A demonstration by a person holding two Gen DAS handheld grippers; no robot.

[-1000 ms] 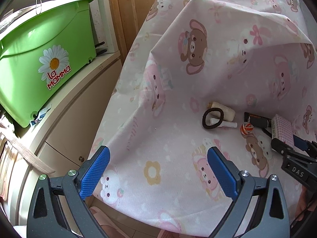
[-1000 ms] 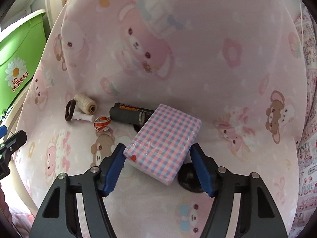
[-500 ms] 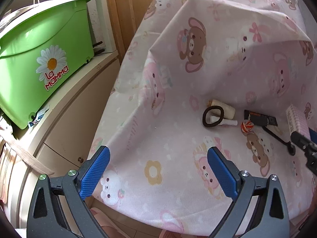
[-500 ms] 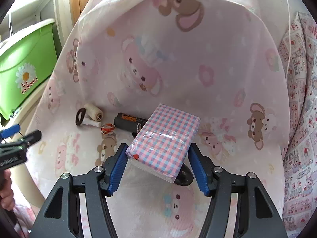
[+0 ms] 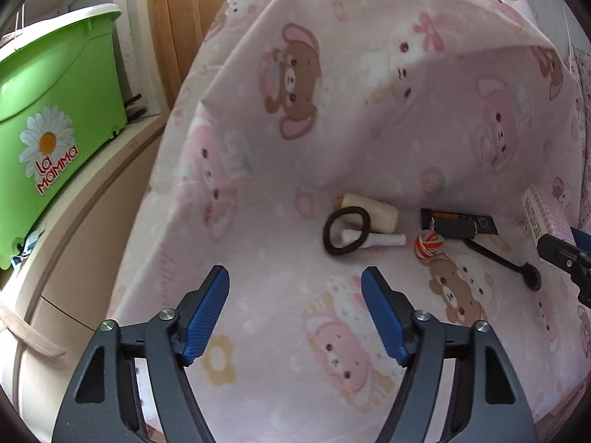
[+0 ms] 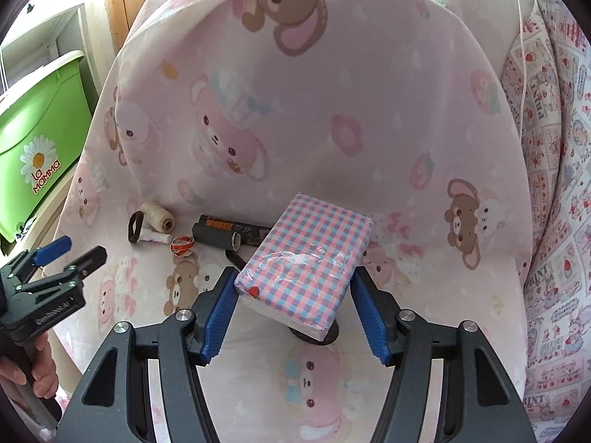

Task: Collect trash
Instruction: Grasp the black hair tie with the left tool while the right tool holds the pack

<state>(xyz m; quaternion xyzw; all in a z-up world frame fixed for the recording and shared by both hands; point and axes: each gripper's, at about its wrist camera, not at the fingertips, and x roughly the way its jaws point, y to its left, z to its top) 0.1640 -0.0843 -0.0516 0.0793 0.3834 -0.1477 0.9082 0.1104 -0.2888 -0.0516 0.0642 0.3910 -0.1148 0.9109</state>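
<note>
My right gripper is shut on a pink-and-blue checked tissue pack and holds it above the pink bear-print sheet. The pack's end shows at the right edge of the left wrist view. My left gripper is open and empty, low over the sheet; it also shows at the left of the right wrist view. On the sheet lie a brown hair tie, a cream thread spool, a small white tube, an orange-white scrap and a black wrapper.
A green "La Mamma" bin stands on a beige cabinet to the left. A black suction-cup stick lies on the sheet. A patterned pillow is at the right. A wooden panel is behind.
My right gripper has lifted the tissue pack and drawn back from the litter. My left gripper has moved in toward the hair tie and its fingers stand closer together than before.
</note>
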